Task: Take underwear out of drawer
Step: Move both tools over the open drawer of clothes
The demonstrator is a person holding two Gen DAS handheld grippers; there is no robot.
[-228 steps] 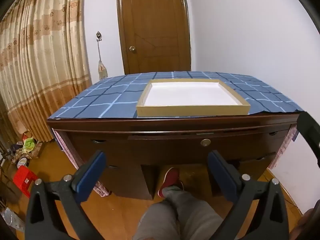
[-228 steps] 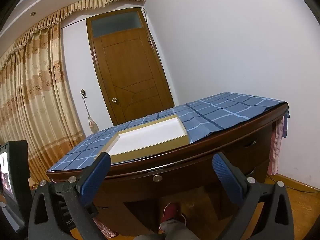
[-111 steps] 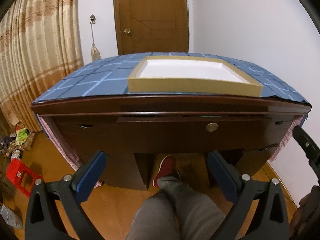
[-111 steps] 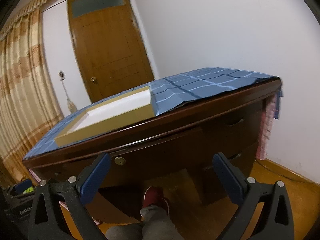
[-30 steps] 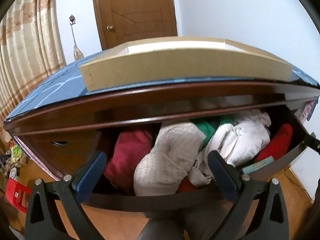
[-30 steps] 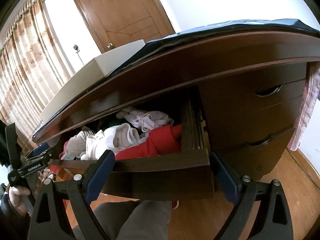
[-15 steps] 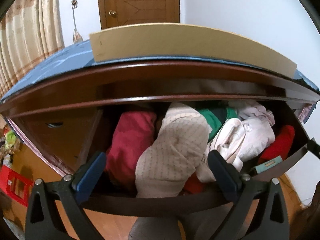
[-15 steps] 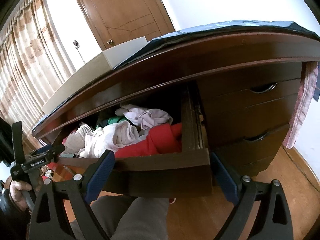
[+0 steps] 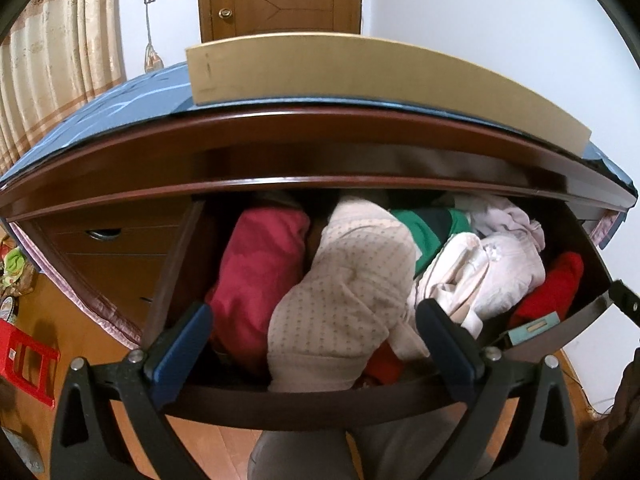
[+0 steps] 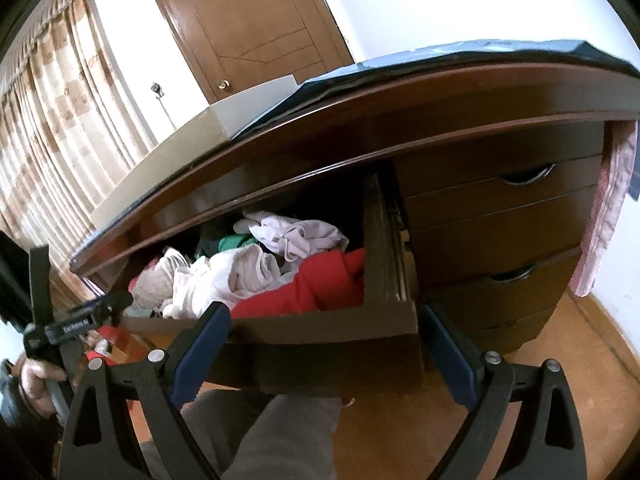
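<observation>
1. The room had a brown door, striped curtains and a wooden floor; the dark wooden worktop (image 9: 280,136) carried a blue checked cloth (image 9: 120,104) and a shallow cardboard tray (image 9: 360,68).
2. The change since a few seconds earlier: the middle drawer (image 9: 304,396), shut then, stood pulled well out toward my knees, so the clothes could be reached.
3. Inside lay a crowded heap: a dark red bundle (image 9: 260,264) at the left, a cream dotted garment (image 9: 352,296) in the middle, green fabric (image 9: 432,228) behind it, pale pink pieces (image 9: 496,264) and a bright red item (image 9: 556,280) at the right. Which was the underwear I could not tell for sure.
4. My left hand-held gripper (image 9: 312,344) hung released over the drawer front, the cream garment between its fingers' line.
5. My right hand-held gripper (image 10: 324,344) was also spread and empty, at the drawer's right front corner.
6. I judged that picking one piece was next.
</observation>
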